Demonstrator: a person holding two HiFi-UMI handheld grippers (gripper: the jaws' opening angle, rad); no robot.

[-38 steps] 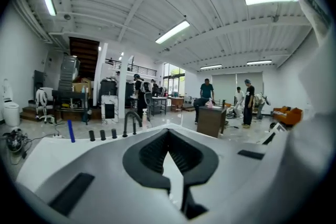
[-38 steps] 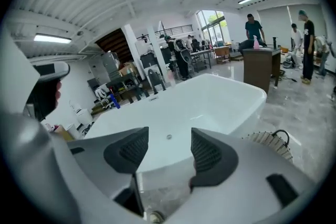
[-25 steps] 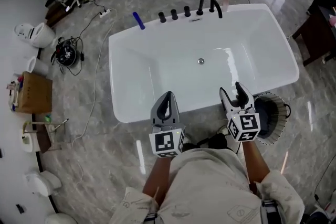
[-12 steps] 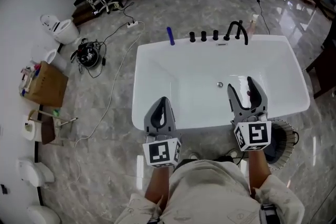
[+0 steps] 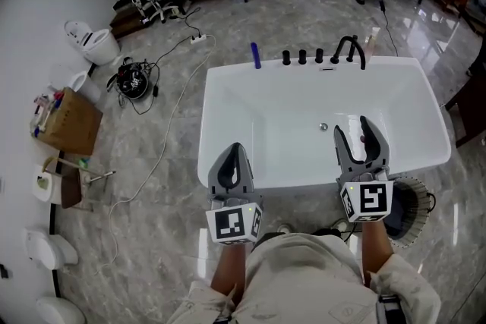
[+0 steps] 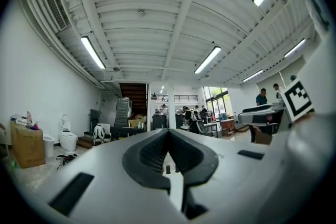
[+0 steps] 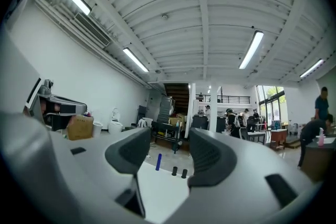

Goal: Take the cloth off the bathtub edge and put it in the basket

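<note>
cloth: cannot be told for sure; a dark mass (image 5: 400,202) lies in the basket, and it may be the cloth
basket (image 5: 417,192): on the floor just beside the tub's near right corner, partly hidden behind the right gripper's cube (image 5: 367,199) and the person's sleeve
tub (image 5: 250,125): white, its whole rim in the head view
left gripper (image 5: 231,151): jaws together, tips meeting in its own view (image 6: 168,132), nothing between them; over the tub's near edge
right gripper (image 5: 353,128): jaws well apart and closing, nothing between them; over the tub's near right part
gap of right gripper (image 7: 169,150): shows the tub's far rim with a blue stick (image 7: 158,161) and black knobs (image 7: 174,171), too small to read further
far rim, head view: blue stick (image 5: 256,55), knobs (image 5: 302,57), black tap (image 5: 349,49)
person: only sleeves and forearms show, cut off at the bottom edge
</note>
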